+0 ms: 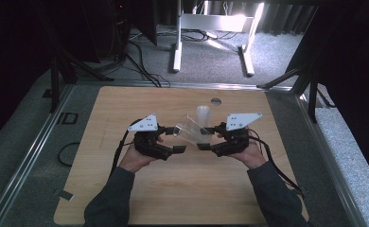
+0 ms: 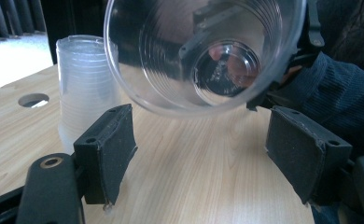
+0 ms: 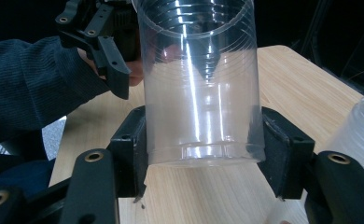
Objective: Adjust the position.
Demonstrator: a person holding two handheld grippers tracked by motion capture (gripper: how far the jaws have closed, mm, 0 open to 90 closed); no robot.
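Note:
My right gripper (image 3: 203, 144) is shut on the base of a clear plastic cup (image 3: 201, 84), one pad on each side. The cup (image 1: 189, 130) hangs above the wooden table (image 1: 173, 189), tilted with its mouth toward my left gripper (image 1: 175, 138). In the left gripper view I look straight into the cup's mouth (image 2: 203, 51); it hovers just above my left gripper (image 2: 203, 149), whose pads stand open and apart from the rim. A stack of clear cups (image 1: 203, 115) stands upright on the table just behind the held cup, (image 2: 84, 84) at the left of that view.
A round hole (image 1: 215, 100) sits in the table near its far edge. Beyond the table, a white desk frame (image 1: 211, 38) and cables lie on the grey carpet. Dark stands flank both sides. The person's sleeves enter from the near edge.

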